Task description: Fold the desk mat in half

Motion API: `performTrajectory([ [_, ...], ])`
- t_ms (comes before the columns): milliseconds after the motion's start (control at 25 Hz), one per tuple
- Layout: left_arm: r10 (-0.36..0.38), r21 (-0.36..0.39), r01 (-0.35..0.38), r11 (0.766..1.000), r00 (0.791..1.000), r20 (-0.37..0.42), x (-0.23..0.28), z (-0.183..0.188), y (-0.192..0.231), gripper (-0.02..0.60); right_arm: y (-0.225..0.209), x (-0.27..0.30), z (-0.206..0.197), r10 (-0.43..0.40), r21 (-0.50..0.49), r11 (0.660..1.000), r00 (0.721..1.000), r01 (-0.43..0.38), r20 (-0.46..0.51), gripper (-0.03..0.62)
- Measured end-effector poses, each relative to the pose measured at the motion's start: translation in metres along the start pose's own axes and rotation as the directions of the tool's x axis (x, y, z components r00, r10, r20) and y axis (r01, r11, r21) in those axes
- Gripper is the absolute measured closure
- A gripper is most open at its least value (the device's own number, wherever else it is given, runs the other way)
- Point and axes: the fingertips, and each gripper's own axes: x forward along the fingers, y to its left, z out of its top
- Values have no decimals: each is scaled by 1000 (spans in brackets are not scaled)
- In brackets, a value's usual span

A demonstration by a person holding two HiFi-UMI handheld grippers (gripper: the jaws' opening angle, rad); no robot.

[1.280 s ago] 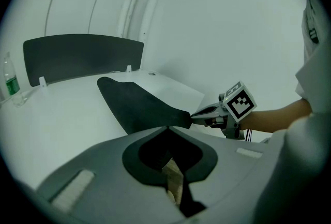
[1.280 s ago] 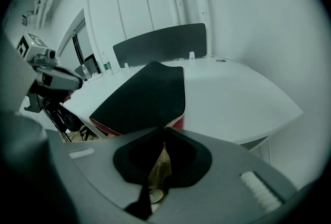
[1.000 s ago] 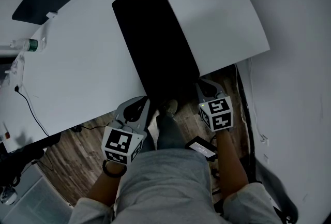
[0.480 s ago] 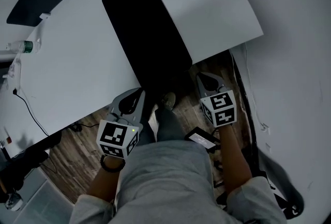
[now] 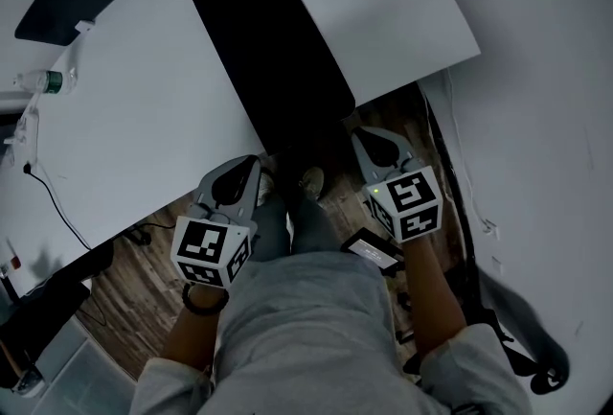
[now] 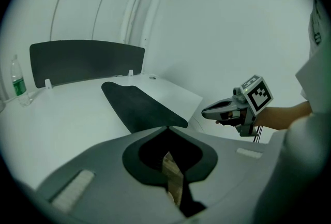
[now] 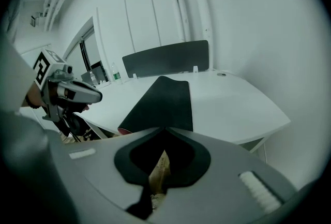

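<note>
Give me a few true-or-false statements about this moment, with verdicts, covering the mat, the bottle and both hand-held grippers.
1. The desk mat lies unfolded along the white desk. True.
2. In the head view, the bottle stands at the desk's right side. False: it stands at the left side.
3. The left hand-held gripper and the right hand-held gripper are both at the mat's near end. True.
4. The right hand-held gripper's jaws stand wide apart. False: they are together at the mat's near edge.
</note>
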Motion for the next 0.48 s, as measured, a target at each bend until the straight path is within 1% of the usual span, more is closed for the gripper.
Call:
performTrajectory([
  [120,4,6,-4,1000,1000,15,-9,4,8,563,18,-4,12,26,16,1000,999,-27,31,588],
  [280,4,20,-4,1000,1000,25,-22,10,15,563,38,-13,26,27,9,1000,998,-27,49,589],
  [480,-12,46,11,999,999,38,-41,21,27,563,64,-23,54,47,2,999,994,-47,97,589],
])
